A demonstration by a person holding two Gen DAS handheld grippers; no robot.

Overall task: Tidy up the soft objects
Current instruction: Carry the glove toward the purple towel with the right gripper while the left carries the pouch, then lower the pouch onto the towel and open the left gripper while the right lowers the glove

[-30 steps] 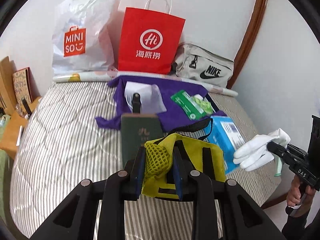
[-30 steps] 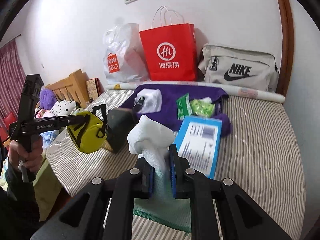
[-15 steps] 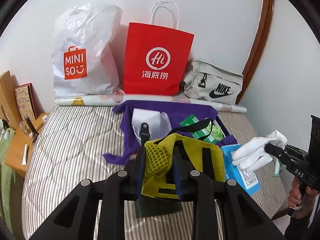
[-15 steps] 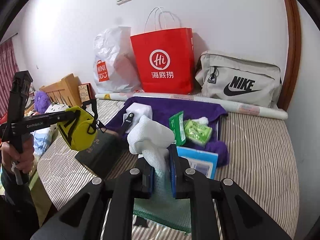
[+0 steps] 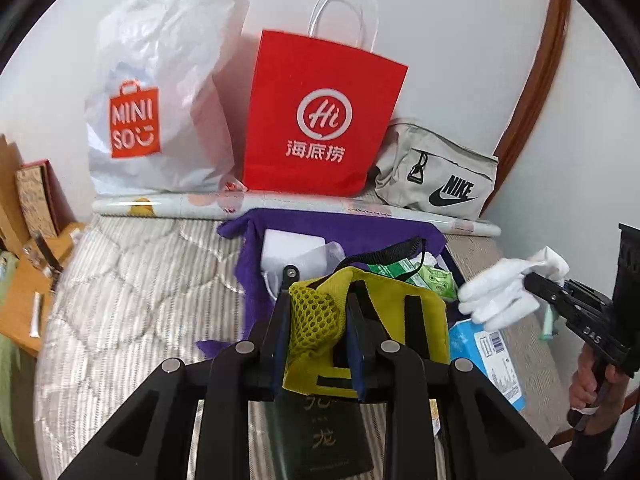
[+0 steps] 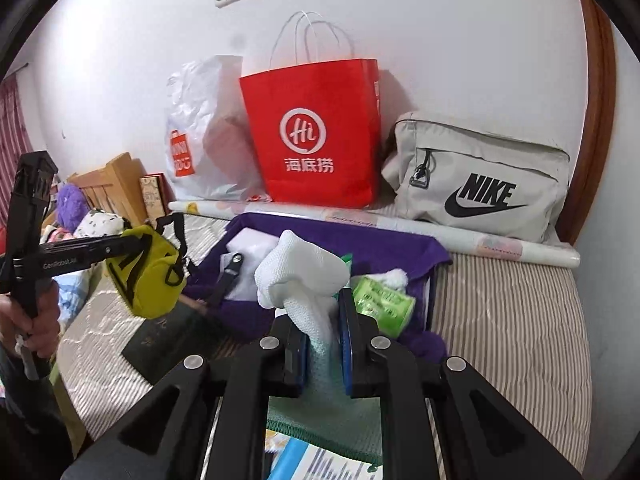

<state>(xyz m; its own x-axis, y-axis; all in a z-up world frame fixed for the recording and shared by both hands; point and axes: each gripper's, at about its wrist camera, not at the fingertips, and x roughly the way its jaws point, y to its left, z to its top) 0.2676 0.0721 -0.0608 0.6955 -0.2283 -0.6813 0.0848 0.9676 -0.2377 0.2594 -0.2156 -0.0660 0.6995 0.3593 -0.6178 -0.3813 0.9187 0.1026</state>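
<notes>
Nearby, the left tongs are gripping a yellow mesh pouch above the bed, while the right tongs are clamping a white cloth. Beyond the pouch, a purple cloth is lying before the red paper bag.

Both tools, carrying the yellow pouch and white cloth, have moved closer to the red bag.
</notes>
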